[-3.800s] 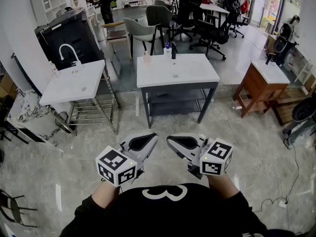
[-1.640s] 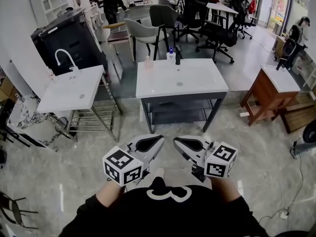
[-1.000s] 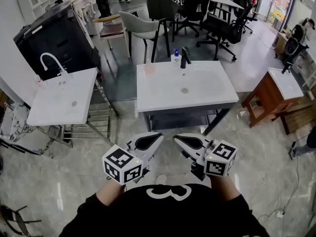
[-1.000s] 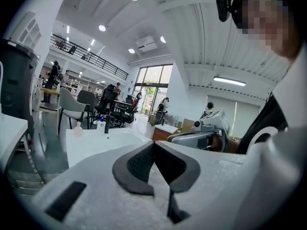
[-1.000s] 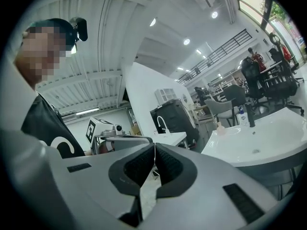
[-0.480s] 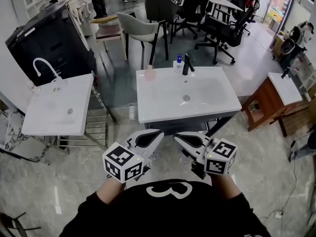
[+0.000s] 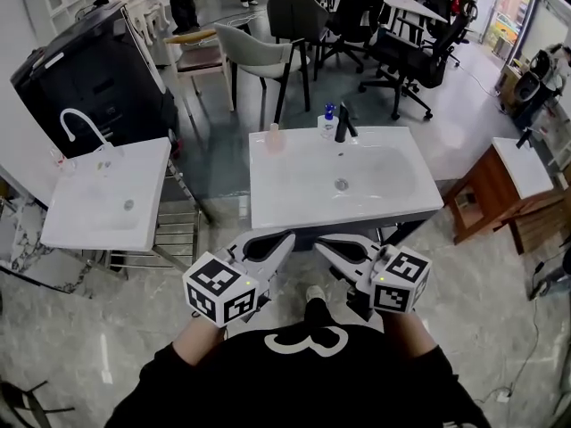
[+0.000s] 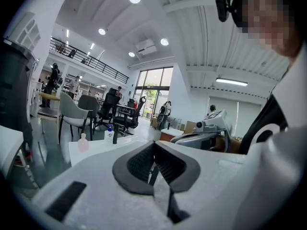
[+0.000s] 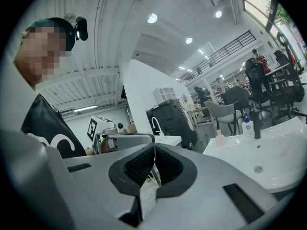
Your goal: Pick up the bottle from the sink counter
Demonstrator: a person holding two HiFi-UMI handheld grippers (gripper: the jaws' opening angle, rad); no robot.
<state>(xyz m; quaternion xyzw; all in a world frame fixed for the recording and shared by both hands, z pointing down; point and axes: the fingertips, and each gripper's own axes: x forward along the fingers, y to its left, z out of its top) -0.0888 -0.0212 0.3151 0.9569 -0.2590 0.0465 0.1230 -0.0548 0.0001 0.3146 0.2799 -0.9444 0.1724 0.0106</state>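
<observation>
A white sink counter [image 7: 294, 185] stands just ahead of me. At its back edge a clear bottle with a blue cap [image 7: 327, 123] stands beside a black faucet [image 7: 343, 121], and a small pink bottle [image 7: 273, 137] stands further left. The left gripper view shows the blue-capped bottle [image 8: 110, 134] and the pink bottle [image 8: 83, 143] far off; so does the right gripper view, with the blue-capped bottle [image 9: 248, 127] and the pink bottle [image 9: 219, 138]. My left gripper [image 7: 287, 236] and right gripper [image 7: 317, 242] hover side by side before the counter's near edge, both shut and empty.
A second white sink [image 7: 80, 212] with a white faucet stands to the left, with a black cabinet [image 7: 89, 69] behind it. A wooden stand [image 7: 500, 185] is to the right. Chairs [image 7: 259, 61] and desks fill the room beyond the counter.
The sink counter has come nearer and now lies just beyond the gripper tips. Both grippers stay shut and side by side in front of my body.
</observation>
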